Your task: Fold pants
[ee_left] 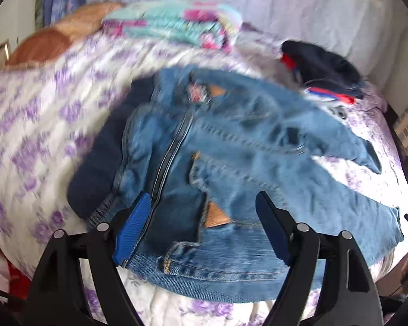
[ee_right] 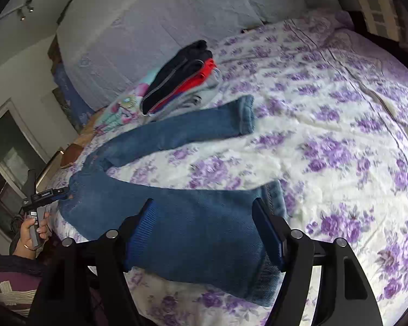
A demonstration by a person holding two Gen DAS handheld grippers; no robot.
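Denim pants (ee_right: 160, 212) lay flat on the floral bedspread (ee_right: 326, 141), legs splayed | left gripper (ee_left: 201, 228) released above waistband | right gripper (ee_right: 204, 231) released above near leg | folding seemingly not begun.

The jeans (ee_right: 160, 212) lie spread on the bed (ee_right: 326, 125), waist toward its left edge, the two legs running apart toward the right. Behind the jeans' far leg sits a stack of folded clothes (ee_right: 182, 73), touching it or just beside it. Behind that stack lies a folded blanket (ee_left: 174, 21), and behind everything the pillows (ee_right: 149, 21) stand along the headboard side.
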